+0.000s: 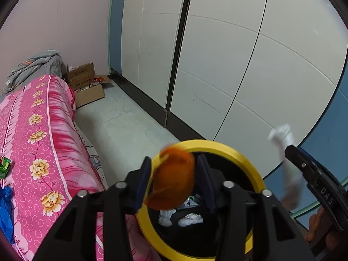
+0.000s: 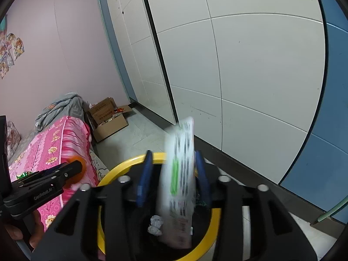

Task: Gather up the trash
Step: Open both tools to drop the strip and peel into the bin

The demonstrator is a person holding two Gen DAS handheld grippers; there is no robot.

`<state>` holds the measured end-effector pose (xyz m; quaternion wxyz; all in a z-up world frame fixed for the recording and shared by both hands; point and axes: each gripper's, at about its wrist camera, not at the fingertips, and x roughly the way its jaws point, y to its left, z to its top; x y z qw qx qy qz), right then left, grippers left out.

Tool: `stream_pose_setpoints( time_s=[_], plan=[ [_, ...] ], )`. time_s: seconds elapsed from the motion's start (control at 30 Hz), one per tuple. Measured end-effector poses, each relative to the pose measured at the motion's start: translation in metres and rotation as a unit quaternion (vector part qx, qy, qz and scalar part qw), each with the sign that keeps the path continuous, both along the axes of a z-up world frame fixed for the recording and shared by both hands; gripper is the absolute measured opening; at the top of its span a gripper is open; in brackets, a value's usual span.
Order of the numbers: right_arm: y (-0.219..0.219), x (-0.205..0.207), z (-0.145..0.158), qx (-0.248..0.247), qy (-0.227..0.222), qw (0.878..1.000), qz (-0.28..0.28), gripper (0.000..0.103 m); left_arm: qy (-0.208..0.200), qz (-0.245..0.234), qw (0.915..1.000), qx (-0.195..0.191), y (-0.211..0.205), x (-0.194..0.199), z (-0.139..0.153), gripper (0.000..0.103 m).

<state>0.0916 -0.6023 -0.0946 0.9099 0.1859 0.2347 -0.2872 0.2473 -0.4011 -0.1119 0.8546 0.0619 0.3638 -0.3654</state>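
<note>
While both grippers hung over the yellow-rimmed bin (image 1: 250, 163), its black inside already held crumpled white paper (image 1: 189, 218). Between the left gripper's (image 1: 174, 169) parted fingers sat a blurred orange piece of trash (image 1: 174, 180), with a gap on the right side, so the pads did not clamp it. The right gripper (image 2: 171, 174) stood partly spread too, a blurred white printed wrapper (image 2: 180, 174) upright between its blue pads (image 2: 143, 178) above the bin's mouth. Beside the bin lay a pink flowered bed (image 1: 39, 141), a green wrapper (image 1: 4, 167) at its left edge.
</note>
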Motion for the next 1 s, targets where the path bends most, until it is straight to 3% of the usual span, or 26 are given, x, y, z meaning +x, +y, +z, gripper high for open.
stream_pose_setpoints(
  time_s=[0.1, 0.37, 0.7, 1.0],
  plan=[
    [0.0, -0.007, 0.002, 0.001, -0.006, 1.0, -0.005, 0.051, -0.002, 0.004, 1.0, -0.008, 0.004, 0.0, 0.005, 0.066],
    [0.008, -0.007, 0.012, 0.008, -0.021, 1.0, -0.003, 0.061, -0.017, 0.043, 0.9988, -0.014, 0.032, 0.002, 0.019, 0.086],
    [0.039, -0.008, 0.042, 0.002, -0.045, 0.998, 0.045, 0.076, -0.052, 0.094, 0.9938, -0.028, 0.098, 0.001, 0.055, 0.092],
    [0.087, 0.01, 0.076, -0.013, -0.07, 0.989, 0.13, 0.085, -0.078, 0.143, 0.986, -0.035, 0.176, -0.009, 0.08, 0.093]
  ],
)
